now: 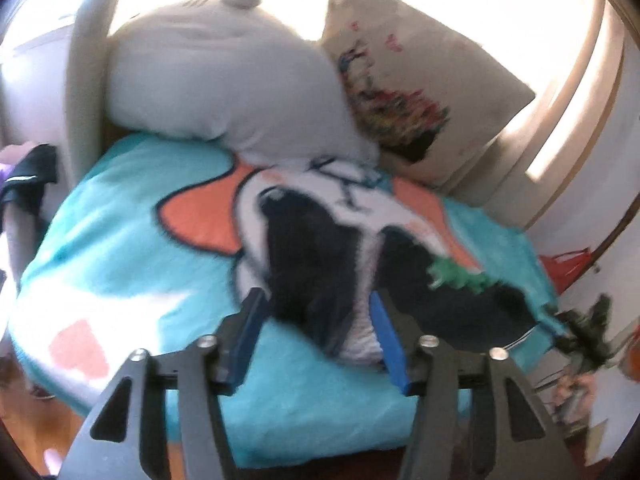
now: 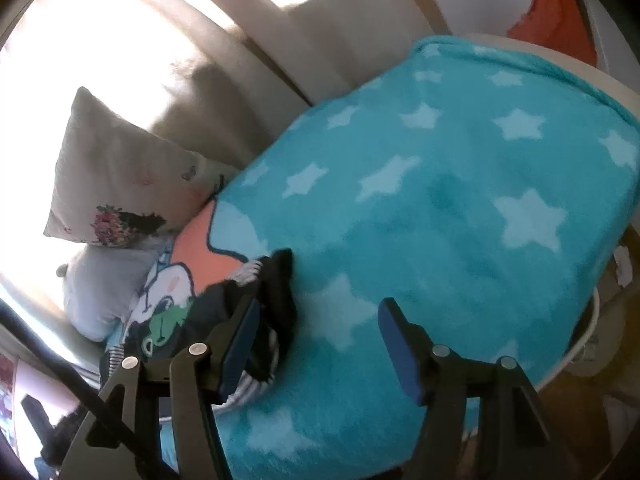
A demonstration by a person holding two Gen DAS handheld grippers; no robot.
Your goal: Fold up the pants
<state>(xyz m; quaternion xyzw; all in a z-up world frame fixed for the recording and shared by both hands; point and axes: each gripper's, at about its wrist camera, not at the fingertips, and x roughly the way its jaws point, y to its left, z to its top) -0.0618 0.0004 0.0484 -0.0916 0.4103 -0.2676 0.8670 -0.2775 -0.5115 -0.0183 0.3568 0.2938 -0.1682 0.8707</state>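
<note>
The dark navy pants with a green print and striped white cuffs lie spread on a turquoise blanket. My left gripper is open, its blue pads either side of one pant leg's lower end, just above it. In the right wrist view the pants lie bunched at the lower left. My right gripper is open over the star-patterned blanket, its left pad beside the pants' edge, holding nothing.
A grey plush pillow and a beige printed cushion lean at the head of the bed. Dark clothes hang at the left. A red item sits to the right. The wooden floor shows below the bed's edge.
</note>
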